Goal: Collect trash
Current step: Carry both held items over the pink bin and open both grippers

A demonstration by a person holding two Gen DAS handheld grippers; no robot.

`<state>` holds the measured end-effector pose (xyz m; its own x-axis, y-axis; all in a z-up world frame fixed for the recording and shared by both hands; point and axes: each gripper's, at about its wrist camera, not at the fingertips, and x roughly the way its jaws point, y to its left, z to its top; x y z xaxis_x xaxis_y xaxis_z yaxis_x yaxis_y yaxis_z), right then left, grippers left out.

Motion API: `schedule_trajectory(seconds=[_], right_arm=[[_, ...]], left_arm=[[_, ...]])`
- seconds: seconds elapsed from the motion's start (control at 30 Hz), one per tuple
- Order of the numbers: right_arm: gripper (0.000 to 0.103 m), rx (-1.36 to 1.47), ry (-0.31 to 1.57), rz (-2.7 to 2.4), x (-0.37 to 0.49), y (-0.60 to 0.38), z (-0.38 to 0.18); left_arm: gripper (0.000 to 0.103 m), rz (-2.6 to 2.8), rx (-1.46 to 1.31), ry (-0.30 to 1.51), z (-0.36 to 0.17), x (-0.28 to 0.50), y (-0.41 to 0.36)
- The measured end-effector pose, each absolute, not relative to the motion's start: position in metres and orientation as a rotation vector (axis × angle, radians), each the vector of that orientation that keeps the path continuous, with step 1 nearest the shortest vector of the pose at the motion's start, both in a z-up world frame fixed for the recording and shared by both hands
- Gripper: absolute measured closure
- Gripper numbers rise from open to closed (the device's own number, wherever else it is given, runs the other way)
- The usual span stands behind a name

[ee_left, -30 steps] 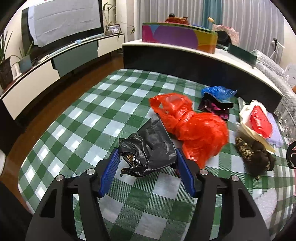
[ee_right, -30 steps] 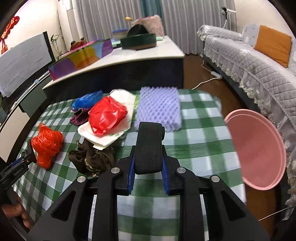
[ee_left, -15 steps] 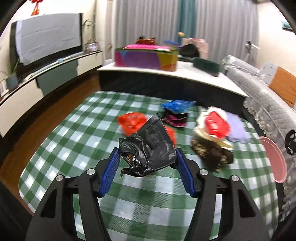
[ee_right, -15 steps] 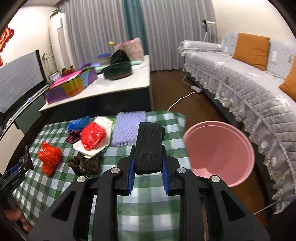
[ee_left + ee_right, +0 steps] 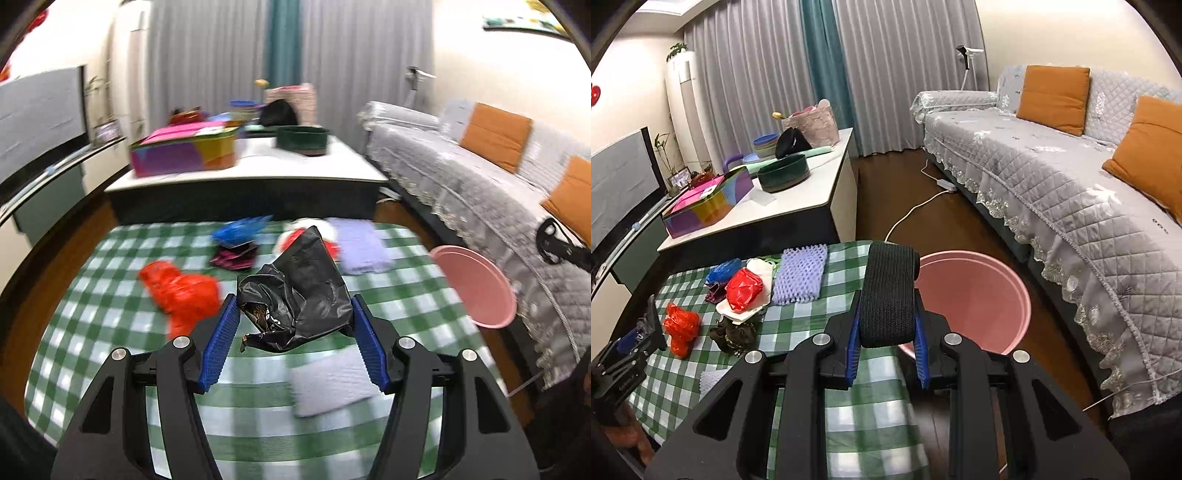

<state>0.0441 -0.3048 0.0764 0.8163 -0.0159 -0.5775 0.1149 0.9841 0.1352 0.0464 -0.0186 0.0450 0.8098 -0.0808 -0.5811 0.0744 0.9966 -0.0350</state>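
Observation:
My left gripper (image 5: 293,325) is shut on a crumpled black plastic bag (image 5: 295,291) and holds it above the green checked table (image 5: 110,295). My right gripper (image 5: 888,321) is shut on a black woven band (image 5: 888,291), held over the table's right edge beside the pink basin (image 5: 975,295) on the floor. The basin also shows in the left wrist view (image 5: 476,288). An orange-red bag (image 5: 177,291), a blue bag (image 5: 240,230), a red bag (image 5: 744,288) on white paper and a lilac foam net (image 5: 801,273) lie on the table.
A white foam pad (image 5: 328,384) lies near the table's front. A dark brown cloth (image 5: 735,334) lies by the red bag. A low white-topped cabinet (image 5: 798,199) with boxes and bowls stands behind. A grey sofa (image 5: 1071,192) runs along the right.
Both grippers have risen and swung right with their loads. The pink basin has come further into view by the right gripper. The left view is blurred by motion.

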Motion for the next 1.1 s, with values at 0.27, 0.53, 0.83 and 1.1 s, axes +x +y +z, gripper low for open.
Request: schedule_trajectory(seconds=[0.27, 0.53, 0.83, 1.1], right_arm=[[0.078, 0.153, 0.589, -0.08, 0.057, -0.358, 0.104], [0.078, 0.115, 0.558, -0.129, 0.094, -0.417, 0.119], [0.078, 0.217, 0.595, -0.119, 0.129, -0.448, 0.081], [0.078, 0.243, 0.628, -0.141, 0.149, -0.456, 0.068]], left_arm=[[0.043, -0.241, 0.043, 0.61, 0.057, 0.063, -0.089], [0.043, -0.363, 0.084, 0.603, 0.057, 0.098, -0.155], [0.043, -0.459, 0.151, 0.603, 0.034, 0.132, -0.226], [0.043, -0.53, 0.172, 0.614, 0.012, 0.159, -0.263]])
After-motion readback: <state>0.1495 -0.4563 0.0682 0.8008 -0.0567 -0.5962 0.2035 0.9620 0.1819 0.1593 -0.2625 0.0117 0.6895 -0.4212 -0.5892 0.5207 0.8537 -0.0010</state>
